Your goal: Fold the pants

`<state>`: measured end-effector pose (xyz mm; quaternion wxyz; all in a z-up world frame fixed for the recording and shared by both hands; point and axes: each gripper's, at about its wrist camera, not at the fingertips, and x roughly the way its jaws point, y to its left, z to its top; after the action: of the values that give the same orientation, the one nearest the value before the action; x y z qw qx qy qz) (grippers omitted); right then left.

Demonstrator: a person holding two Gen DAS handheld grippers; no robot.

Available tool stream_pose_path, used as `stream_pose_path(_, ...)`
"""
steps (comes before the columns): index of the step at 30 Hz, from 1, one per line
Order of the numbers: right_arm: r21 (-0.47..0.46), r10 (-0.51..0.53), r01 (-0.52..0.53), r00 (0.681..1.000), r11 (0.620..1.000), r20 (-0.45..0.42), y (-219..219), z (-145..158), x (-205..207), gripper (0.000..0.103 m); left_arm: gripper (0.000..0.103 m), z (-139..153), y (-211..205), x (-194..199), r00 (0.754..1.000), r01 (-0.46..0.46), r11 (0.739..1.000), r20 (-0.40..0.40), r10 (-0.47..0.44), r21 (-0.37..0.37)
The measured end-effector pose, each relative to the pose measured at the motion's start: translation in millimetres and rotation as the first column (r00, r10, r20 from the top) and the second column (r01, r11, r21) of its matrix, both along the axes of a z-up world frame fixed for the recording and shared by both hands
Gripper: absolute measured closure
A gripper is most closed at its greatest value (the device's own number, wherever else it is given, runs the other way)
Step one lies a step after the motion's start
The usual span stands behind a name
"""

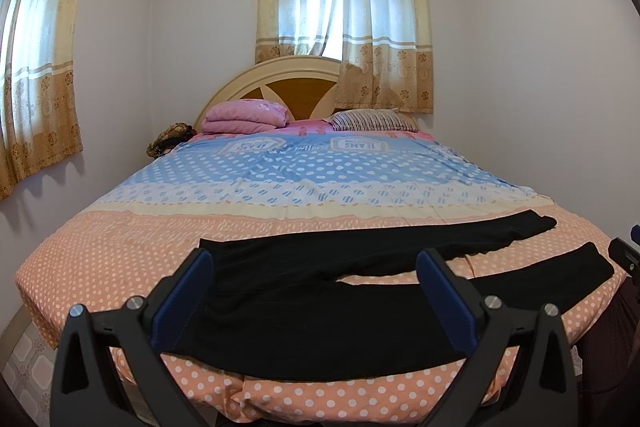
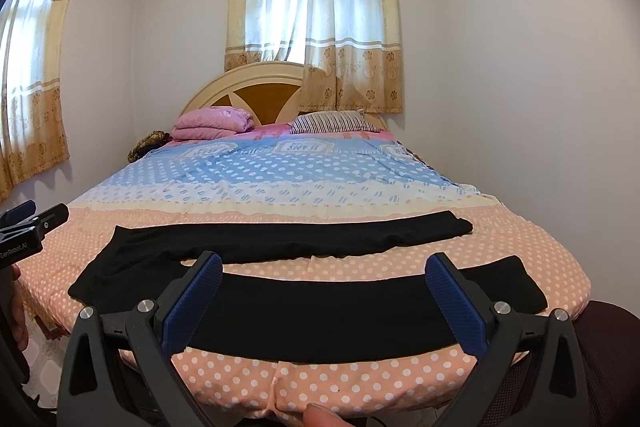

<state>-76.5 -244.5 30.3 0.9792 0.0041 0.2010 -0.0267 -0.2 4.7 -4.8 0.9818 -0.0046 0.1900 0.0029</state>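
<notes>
Evidently the black pants (image 1: 320, 291) have been spread flat across the foot of the bed (image 1: 120, 259), legs parted in a narrow V, so that every edge is easy to reach before the first fold; by my reading nothing is folded yet. Going left to right, the waist end lies ahead of the left hand-held gripper (image 1: 316, 267), which hangs above that end with its blue-padded fingers (image 1: 188, 295) spread wide, holding and touching nothing. The two legs run off to its right, the far one tapering toward the wall side. The right hand-held gripper (image 2: 324, 275) is poised over the middle of the near leg, the cuffs lying ahead and to its right; its fingers (image 2: 452, 303) are likewise wide apart and empty, clear of the cloth. Beyond both, toward the headboard, sit a pink folded blanket (image 1: 244, 117) and a striped pillow (image 1: 372, 121), well apart from the work.
</notes>
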Motion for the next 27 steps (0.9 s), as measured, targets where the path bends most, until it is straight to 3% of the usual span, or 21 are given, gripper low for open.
stream_pose_path(27,-0.001,-0.002,0.002,1.000,1.000,-0.017,-3.1,-4.8,4.0,0.001,0.000,-2.2,4.2,1.4,1.000,-0.002,1.000,-0.006,0.002,-0.001)
